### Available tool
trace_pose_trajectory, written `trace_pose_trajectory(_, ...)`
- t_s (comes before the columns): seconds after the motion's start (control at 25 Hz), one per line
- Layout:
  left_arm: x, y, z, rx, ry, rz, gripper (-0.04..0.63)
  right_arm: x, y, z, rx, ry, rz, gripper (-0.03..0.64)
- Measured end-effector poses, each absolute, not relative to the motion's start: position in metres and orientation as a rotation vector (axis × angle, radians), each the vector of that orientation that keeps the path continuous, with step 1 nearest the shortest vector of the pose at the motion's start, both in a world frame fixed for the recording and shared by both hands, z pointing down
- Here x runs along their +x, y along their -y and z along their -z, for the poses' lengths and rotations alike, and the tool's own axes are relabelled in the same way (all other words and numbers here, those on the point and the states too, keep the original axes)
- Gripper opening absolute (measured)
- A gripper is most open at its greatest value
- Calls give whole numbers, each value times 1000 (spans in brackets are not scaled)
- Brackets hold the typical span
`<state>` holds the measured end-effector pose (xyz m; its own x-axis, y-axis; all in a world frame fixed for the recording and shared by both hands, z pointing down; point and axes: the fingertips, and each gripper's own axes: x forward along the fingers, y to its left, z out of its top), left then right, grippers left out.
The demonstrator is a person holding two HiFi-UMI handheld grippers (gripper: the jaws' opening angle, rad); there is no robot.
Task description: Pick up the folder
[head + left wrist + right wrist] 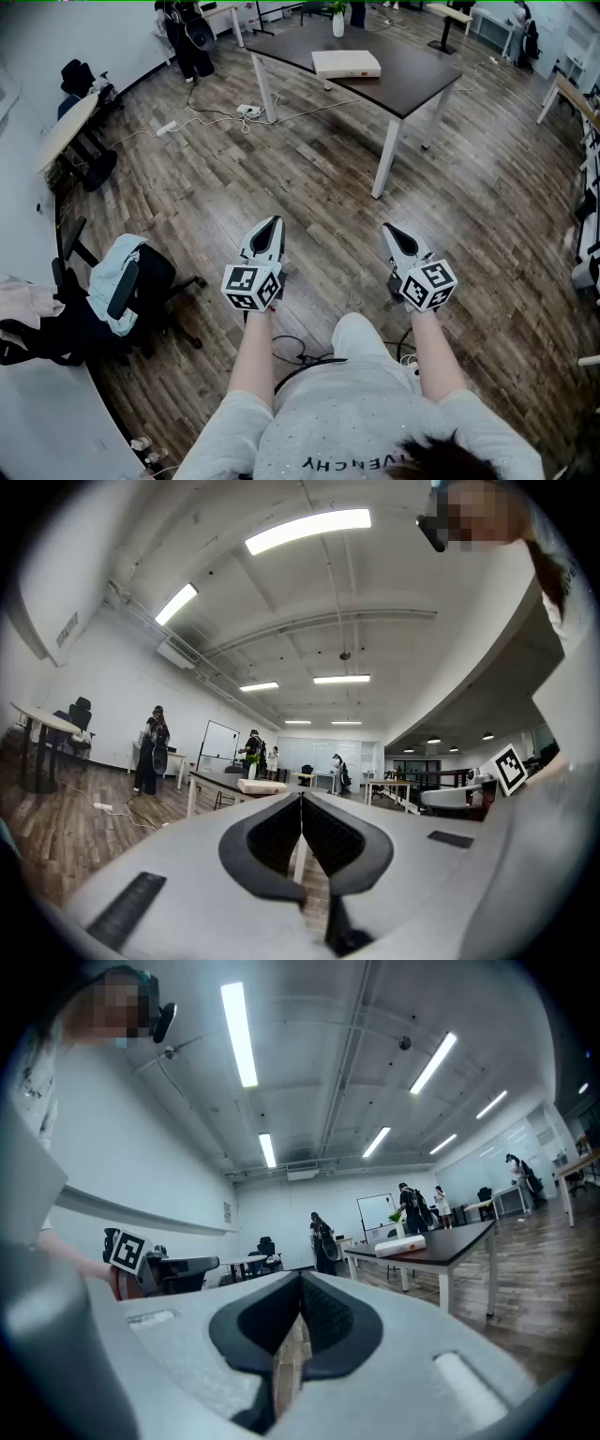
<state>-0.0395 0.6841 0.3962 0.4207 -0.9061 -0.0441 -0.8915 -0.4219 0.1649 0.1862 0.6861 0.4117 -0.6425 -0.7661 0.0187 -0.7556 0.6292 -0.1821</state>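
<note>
Item: folder, pale and flat, laid on a dark table, well apart from the person. Left gripper and right gripper: both are held level above the floor, jaws pressed together, nothing between them. Step judged: approach, grasp not yet begun. Next move judged: the table is to be reached and jaws parted before the folder is taken.
</note>
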Motion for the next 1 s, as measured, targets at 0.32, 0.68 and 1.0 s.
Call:
trace_pose_trajectory(0.32,-47,-658,-401,2541,1625,177,0,184,-657,-414,-1327,-2765,267,-2)
trace_pose_trajectory(0.68,-47,-575,-413,2561,1661,99,0,179,-567,-427,-1342,-2764,238,-2)
trace_pose_trajectory(1.0,-44,-462,-423,2496,1701,61,0,194,-440,-435,-1372,-2732,296,26)
